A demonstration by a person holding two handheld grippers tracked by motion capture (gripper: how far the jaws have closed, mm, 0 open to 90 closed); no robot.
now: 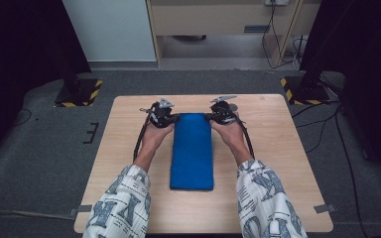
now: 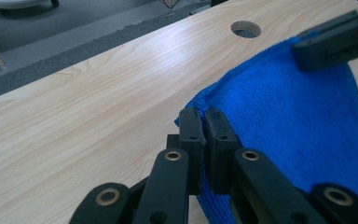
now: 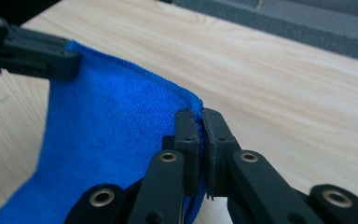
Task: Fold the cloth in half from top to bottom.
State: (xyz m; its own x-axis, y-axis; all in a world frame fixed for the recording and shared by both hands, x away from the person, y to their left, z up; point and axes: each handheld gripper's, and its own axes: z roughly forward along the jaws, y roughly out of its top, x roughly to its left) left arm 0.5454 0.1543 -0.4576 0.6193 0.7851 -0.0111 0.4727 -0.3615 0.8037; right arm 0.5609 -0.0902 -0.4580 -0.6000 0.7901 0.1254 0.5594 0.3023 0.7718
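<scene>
Blue towel [image 1: 192, 148], far corners pinched in left claw [image 1: 171, 117] and right claw [image 1: 212, 117].

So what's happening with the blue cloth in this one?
A person holds a tool in each hand at a wooden table. The left tool and the right tool are each shut on a far corner of the blue cloth. The far edge is raised off the table between them, while the near end lies flat on the wood.
</scene>
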